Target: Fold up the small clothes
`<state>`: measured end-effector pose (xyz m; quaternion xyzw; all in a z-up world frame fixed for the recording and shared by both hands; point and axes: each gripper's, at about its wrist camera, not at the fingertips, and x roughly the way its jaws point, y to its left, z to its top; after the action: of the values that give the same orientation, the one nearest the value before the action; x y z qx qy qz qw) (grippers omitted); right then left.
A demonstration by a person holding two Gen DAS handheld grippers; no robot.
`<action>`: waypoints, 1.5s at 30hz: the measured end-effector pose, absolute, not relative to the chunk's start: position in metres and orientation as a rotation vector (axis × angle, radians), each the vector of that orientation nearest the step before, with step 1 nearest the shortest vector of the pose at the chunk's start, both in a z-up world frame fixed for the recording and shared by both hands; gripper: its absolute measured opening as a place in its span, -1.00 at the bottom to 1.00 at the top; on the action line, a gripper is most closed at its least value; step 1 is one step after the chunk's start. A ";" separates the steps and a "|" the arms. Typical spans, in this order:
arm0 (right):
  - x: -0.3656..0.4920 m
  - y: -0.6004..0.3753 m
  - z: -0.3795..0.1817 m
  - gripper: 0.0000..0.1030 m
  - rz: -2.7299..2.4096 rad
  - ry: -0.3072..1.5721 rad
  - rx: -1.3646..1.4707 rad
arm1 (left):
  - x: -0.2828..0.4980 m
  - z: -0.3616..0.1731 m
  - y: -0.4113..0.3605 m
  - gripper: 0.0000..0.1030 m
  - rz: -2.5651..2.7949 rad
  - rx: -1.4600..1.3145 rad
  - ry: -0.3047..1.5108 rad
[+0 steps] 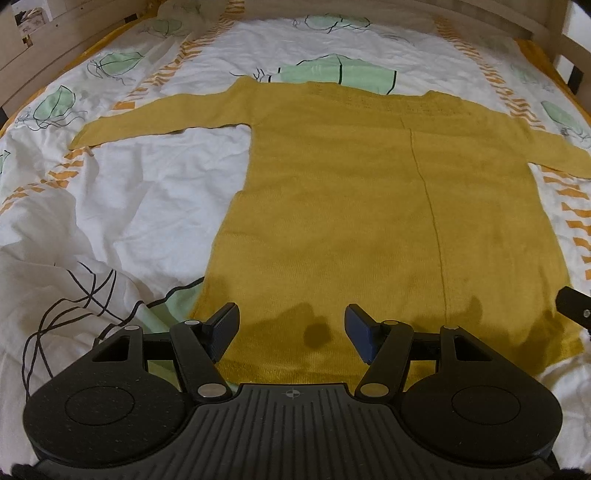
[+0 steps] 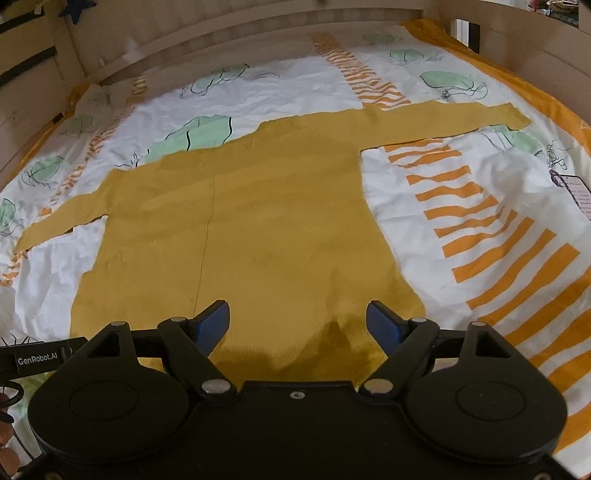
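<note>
Sweater [image 1: 369, 192] lies flat on the bedsheet [image 1: 140, 177], sleeves spread left and right, hem nearest. Left gripper [image 1: 291, 332] hangs over the hem's left part, jaws apart and empty; right gripper [image 2: 297, 326] likewise over the right part.

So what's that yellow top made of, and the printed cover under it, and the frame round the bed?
The yellow top looks like a soft fine knit, matte, with faint ribbed rows showing near its hem; wool or acrylic, I can't say. The printed cover looks like thin woven cotton: it's creased all over and dull. The bed frame seems pale unpainted wood, with a smooth flat surface.
</note>
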<state>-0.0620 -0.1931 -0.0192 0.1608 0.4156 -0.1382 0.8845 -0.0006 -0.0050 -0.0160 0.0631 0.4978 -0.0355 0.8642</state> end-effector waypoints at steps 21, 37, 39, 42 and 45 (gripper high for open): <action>-0.055 -0.190 -0.034 0.61 -0.285 0.946 0.342 | 0.002 -0.021 -0.007 0.20 -0.104 0.106 1.075; -0.038 -0.184 -0.038 0.61 -0.279 0.974 0.307 | 0.014 -0.021 0.000 0.20 -0.125 0.055 1.097; -0.033 -0.184 -0.036 0.61 -0.277 0.968 0.294 | 0.019 -0.019 0.003 0.20 -0.131 0.035 1.095; -0.023 -0.183 -0.032 0.61 -0.275 0.951 0.275 | 0.029 -0.014 0.007 0.20 -0.128 0.005 1.084; -0.012 -0.184 -0.027 0.61 -0.273 0.934 0.266 | 0.040 -0.006 0.012 0.20 -0.106 -0.012 1.052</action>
<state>-0.0122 -0.1837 -0.0273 0.1274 0.4476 -0.1306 0.8754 0.0400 0.0120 -0.0064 -0.0056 0.5021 -0.0504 0.8634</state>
